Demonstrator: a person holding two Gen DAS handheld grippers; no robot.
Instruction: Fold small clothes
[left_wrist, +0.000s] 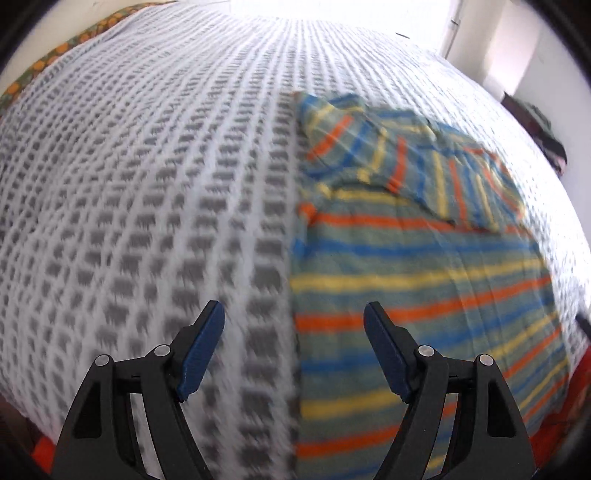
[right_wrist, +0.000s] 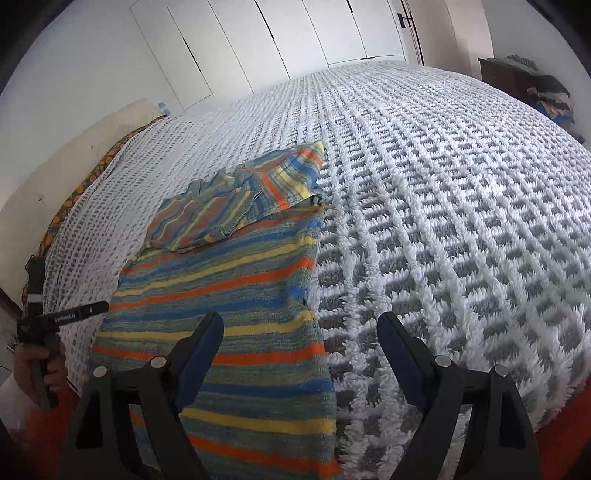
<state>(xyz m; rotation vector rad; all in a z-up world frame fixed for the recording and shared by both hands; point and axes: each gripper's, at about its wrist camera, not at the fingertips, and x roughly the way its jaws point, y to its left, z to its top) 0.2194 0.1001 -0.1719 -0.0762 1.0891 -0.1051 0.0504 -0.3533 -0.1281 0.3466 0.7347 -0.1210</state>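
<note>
Two grippers are held over a bed. The left gripper (left_wrist: 293, 314) is spread wide, nothing clamped; the right gripper (right_wrist: 301, 325) likewise. A striped top (right_wrist: 236, 295), sleeves folded in, is laid flat on the white-and-grey bedspread (right_wrist: 443, 206), near its edge. "GenRobot.AI" is printed on the left gripper's bar, seen from the right wrist.

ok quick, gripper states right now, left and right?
Left gripper: open, holding nothing, above the striped shirt's left edge.
Right gripper: open, holding nothing, above the shirt's right edge.
</note>
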